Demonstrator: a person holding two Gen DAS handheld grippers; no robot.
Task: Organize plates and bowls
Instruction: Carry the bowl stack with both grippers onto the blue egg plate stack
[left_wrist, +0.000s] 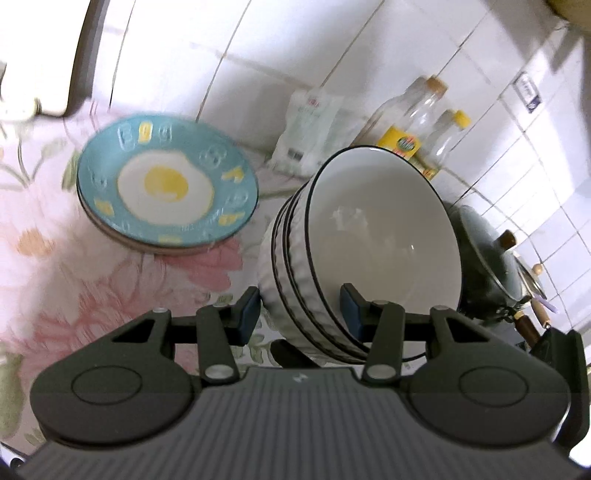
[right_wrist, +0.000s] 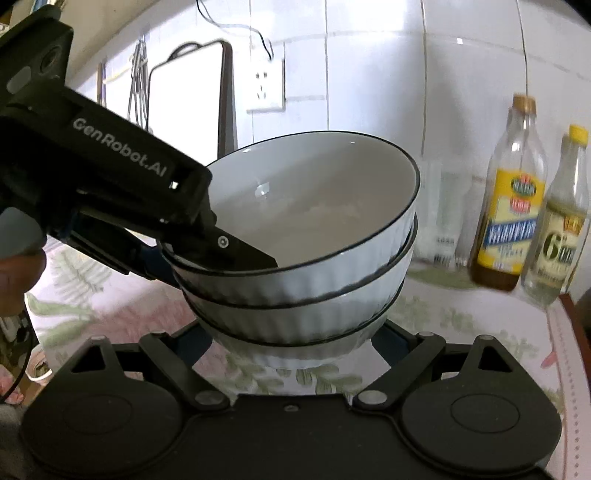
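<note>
Far left on the floral tablecloth (left_wrist: 55, 258): a stack of blue egg-print plates (left_wrist: 166, 184), lying flat, well apart from the bowls.

Middle: a stack of white ribbed bowls (right_wrist: 295, 280), black-rimmed, tilted and clear of the cloth. The left gripper (left_wrist: 299, 310) is clamped over the near rims, one finger (right_wrist: 236, 254) inside the top bowl, the other outside the wall. The right gripper (right_wrist: 291, 343) straddles the lowest bowl at a medium spread; its pads seem to press the sides, though the contact is hidden.

Right, by the tiled wall: two oil bottles (right_wrist: 517, 199), upright and side by side.
</note>
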